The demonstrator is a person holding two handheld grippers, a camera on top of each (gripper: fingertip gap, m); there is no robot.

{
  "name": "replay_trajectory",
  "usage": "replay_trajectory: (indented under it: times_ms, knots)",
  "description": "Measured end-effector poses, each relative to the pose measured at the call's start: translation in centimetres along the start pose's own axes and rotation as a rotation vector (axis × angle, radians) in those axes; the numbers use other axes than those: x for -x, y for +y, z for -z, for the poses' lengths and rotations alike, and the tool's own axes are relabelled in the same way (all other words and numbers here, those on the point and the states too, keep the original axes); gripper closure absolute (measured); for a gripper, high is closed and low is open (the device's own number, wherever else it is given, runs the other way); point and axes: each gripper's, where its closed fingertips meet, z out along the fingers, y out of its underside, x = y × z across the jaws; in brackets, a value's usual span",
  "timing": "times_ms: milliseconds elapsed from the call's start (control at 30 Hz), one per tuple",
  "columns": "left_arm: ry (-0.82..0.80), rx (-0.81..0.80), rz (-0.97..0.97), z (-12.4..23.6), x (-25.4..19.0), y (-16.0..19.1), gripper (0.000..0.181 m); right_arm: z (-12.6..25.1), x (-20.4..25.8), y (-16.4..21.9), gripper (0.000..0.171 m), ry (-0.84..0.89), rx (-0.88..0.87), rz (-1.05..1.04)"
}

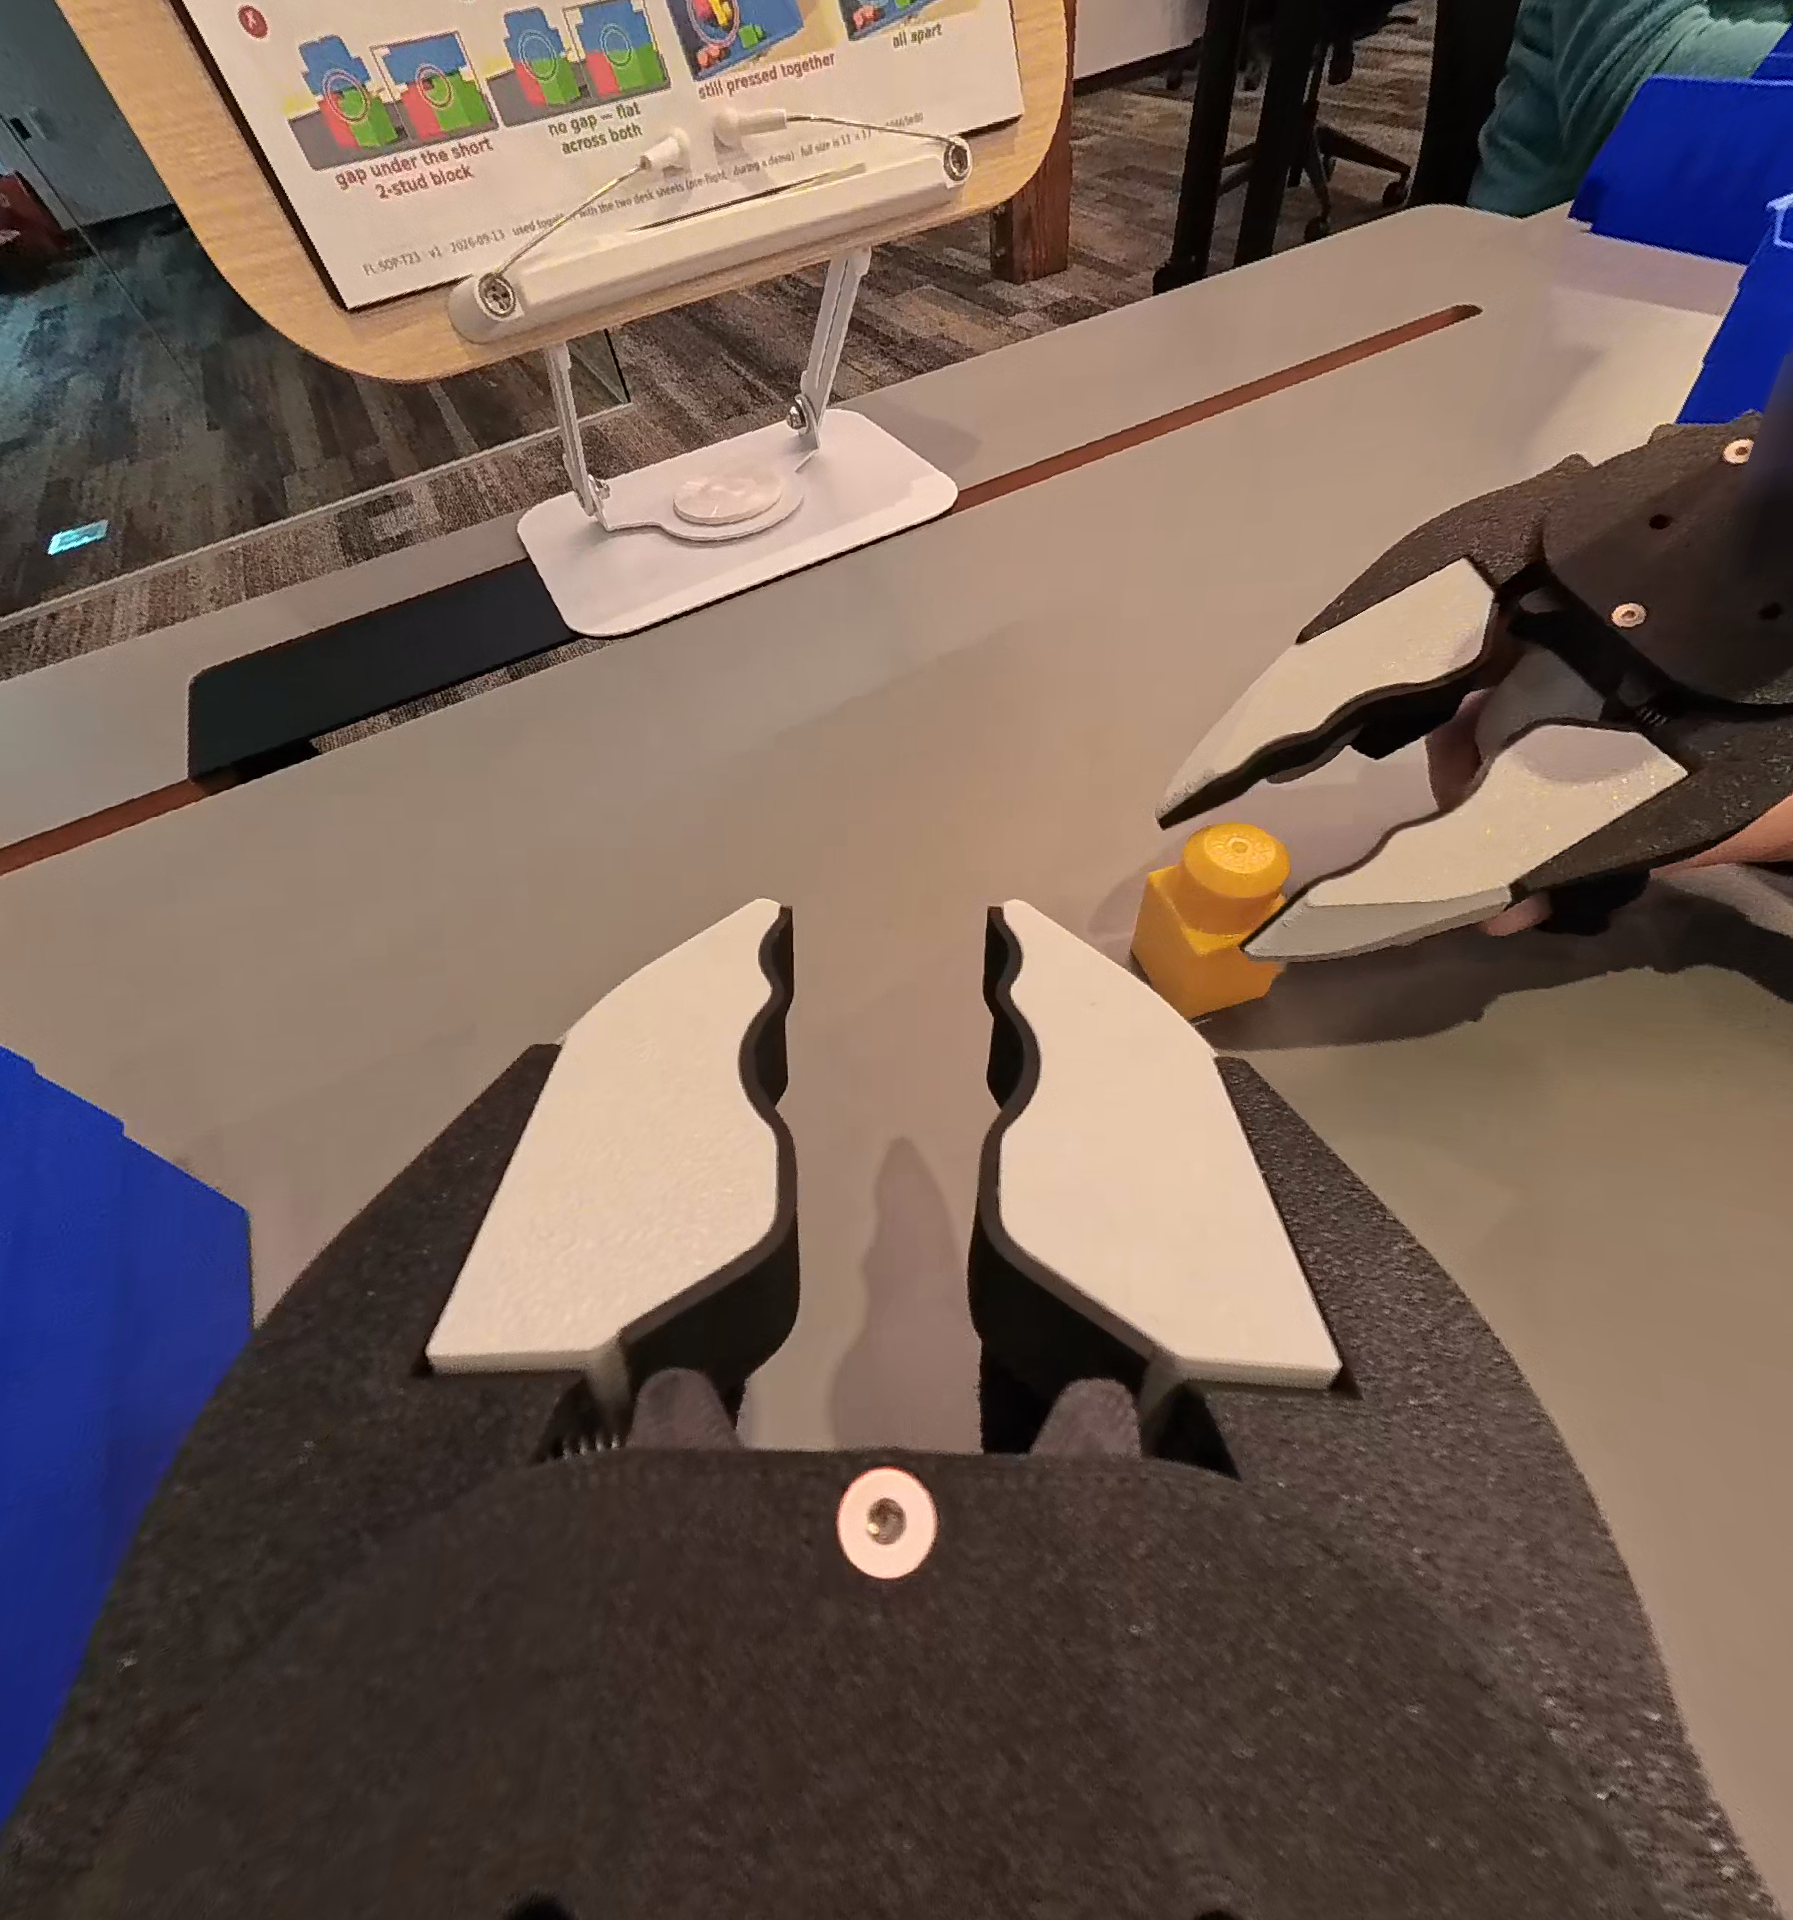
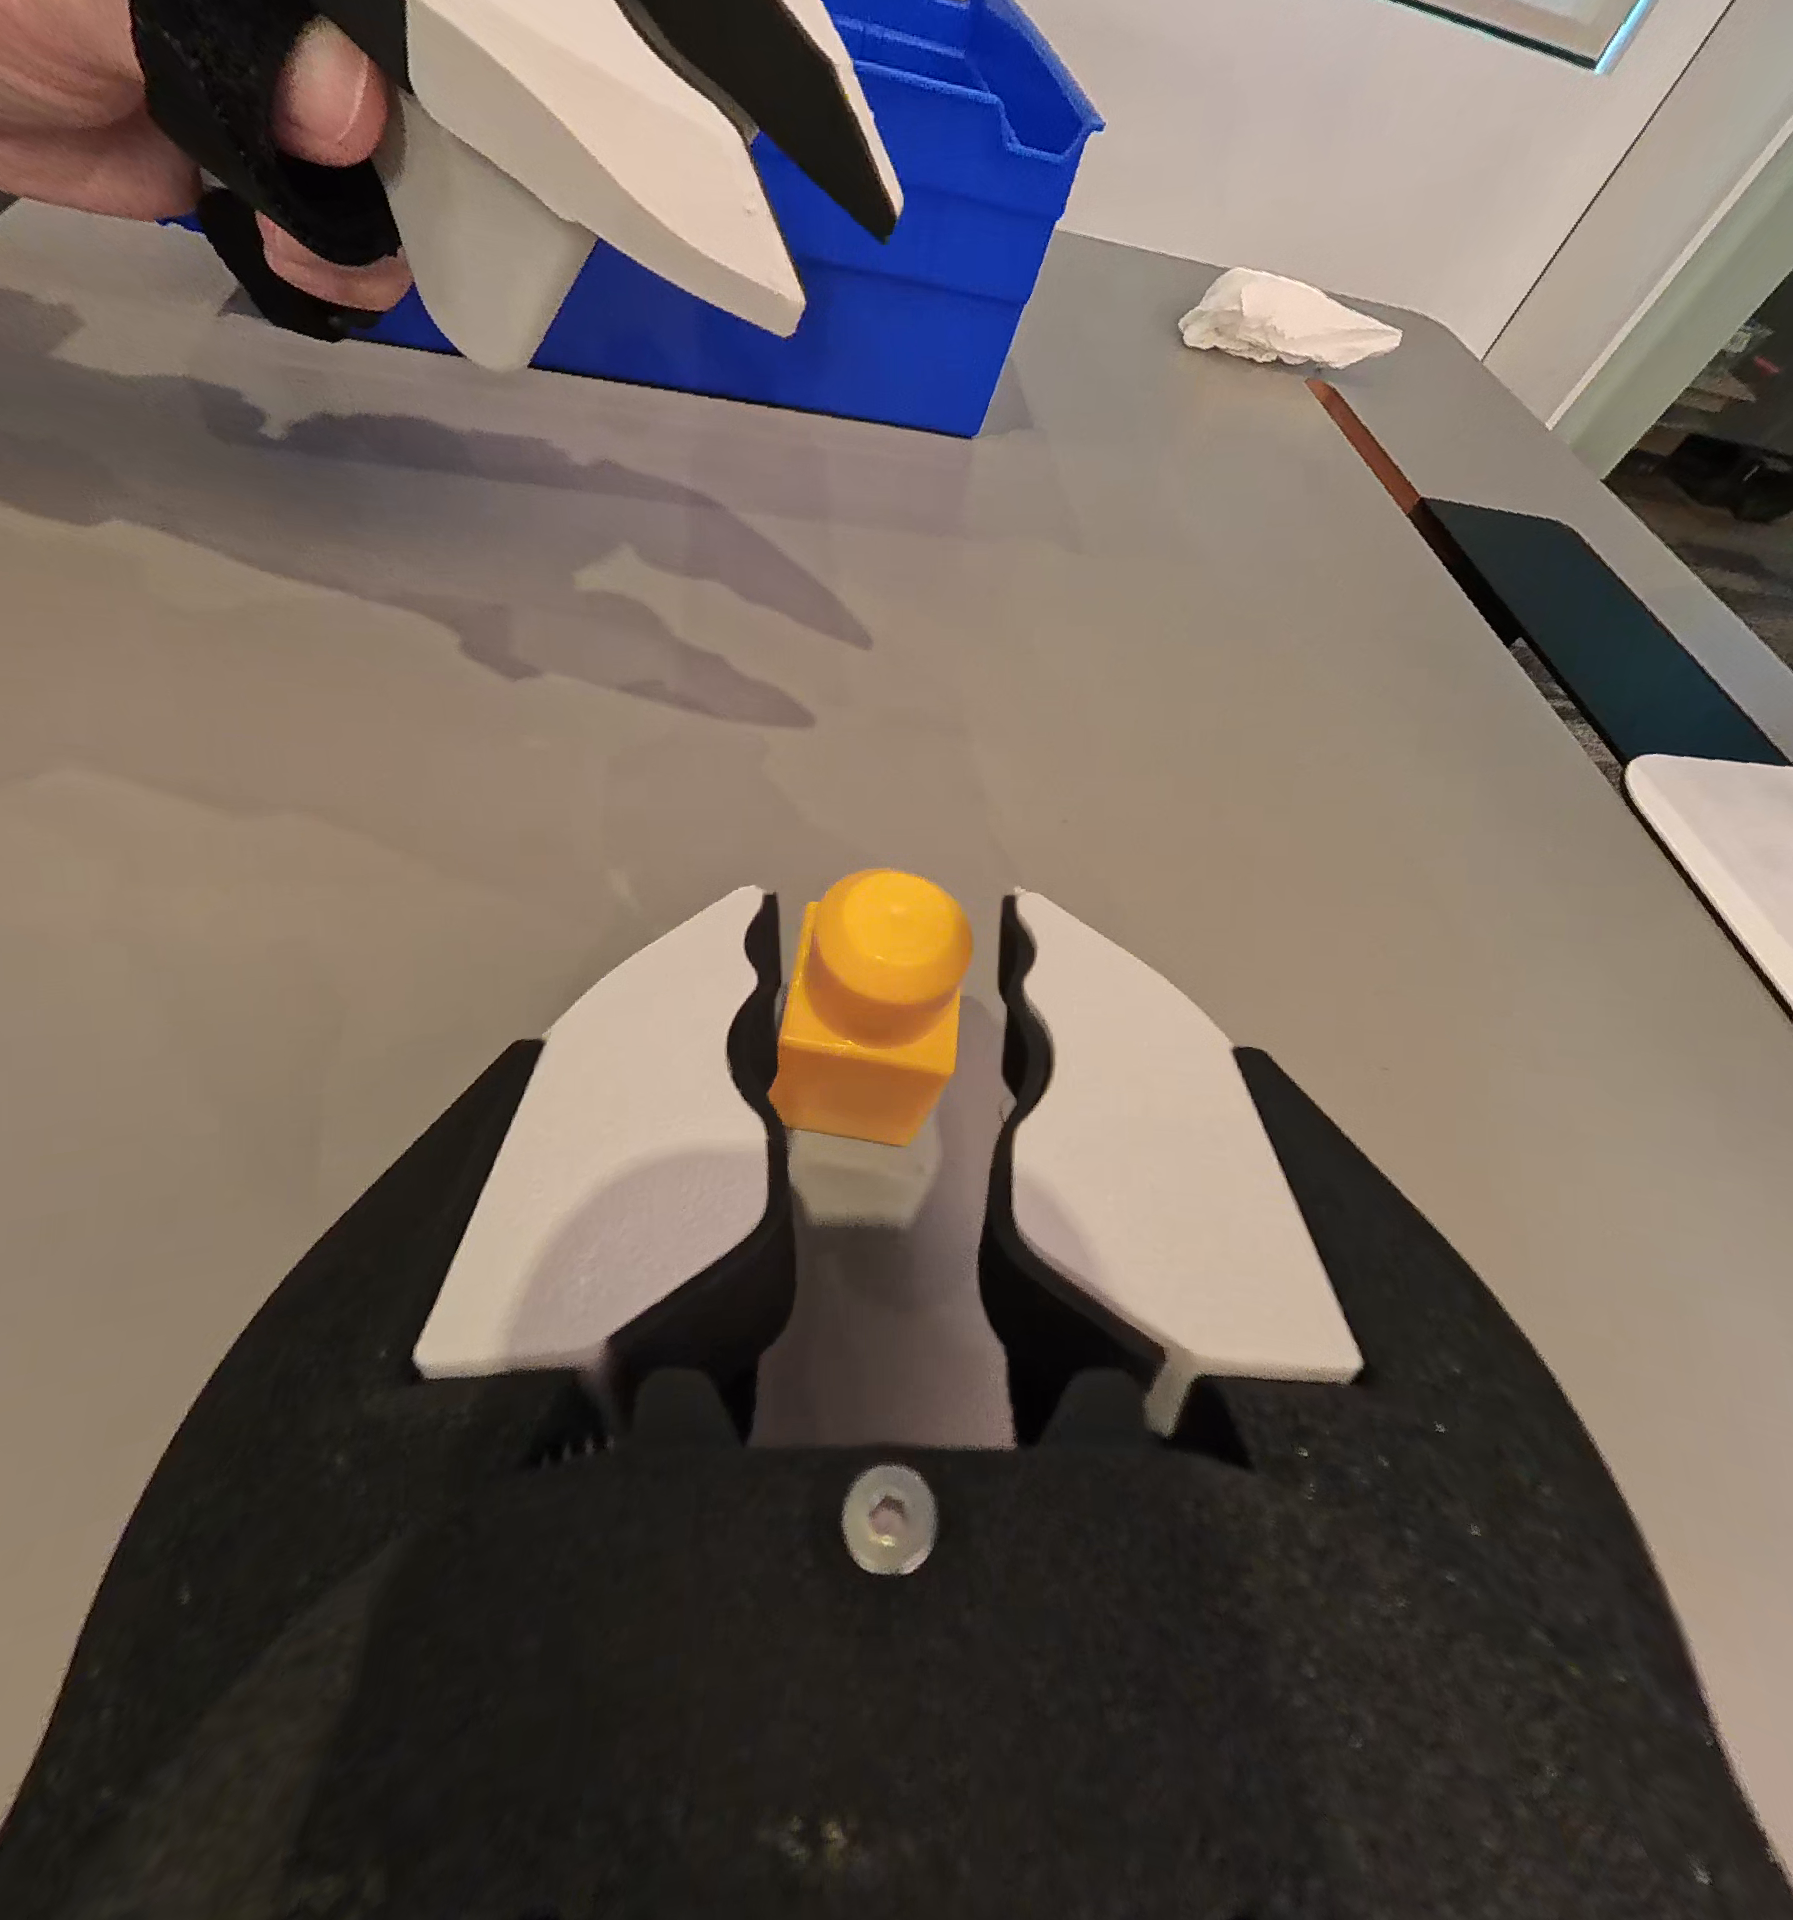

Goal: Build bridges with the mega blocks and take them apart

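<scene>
A yellow one-stud block [image 2: 861, 1060] stands upright on the grey table [image 2: 352, 935]. My right gripper [image 2: 889, 899] is open, with its fingers on either side of the block. The left finger is close against the block and a gap shows at the right finger. In the left wrist view the block [image 1: 1183, 945] sits under the right gripper [image 1: 1209, 881] at the right. My left gripper [image 1: 892, 909] is open and empty above bare table. It also shows at the top left of the right wrist view [image 2: 842, 272].
A blue bin [image 1: 61, 1351] stands at my left, also seen in the right wrist view [image 2: 871, 312]. More blue bins [image 1: 1702, 156] stand at the far right. An instruction board on a white stand [image 1: 736, 530] is at the back edge. A crumpled white tissue [image 2: 1287, 317] lies near the table corner.
</scene>
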Motion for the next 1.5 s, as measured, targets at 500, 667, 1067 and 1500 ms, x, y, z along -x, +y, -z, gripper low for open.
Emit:
replay_trajectory:
  times_ms: [500,667,1067,1500]
  knots:
    - [-0.149,-0.052,-0.072,13.3,6.5,-2.9,0.122,8.3,-2.3,-2.5,0.128,0.337,-0.287,-0.180]
    - [-0.216,-0.025,0.094,21.7,15.2,-0.9,0.125,8.9,-2.3,-3.2,0.130,0.349,-0.341,-0.189]
    - [-0.252,0.232,0.115,23.7,22.4,9.1,0.139,8.3,-1.9,-2.7,0.132,0.317,-0.337,-0.192]
    - [-0.240,0.319,-0.142,21.2,23.0,8.9,0.141,8.1,-2.0,-2.2,0.132,0.313,-0.324,-0.204]
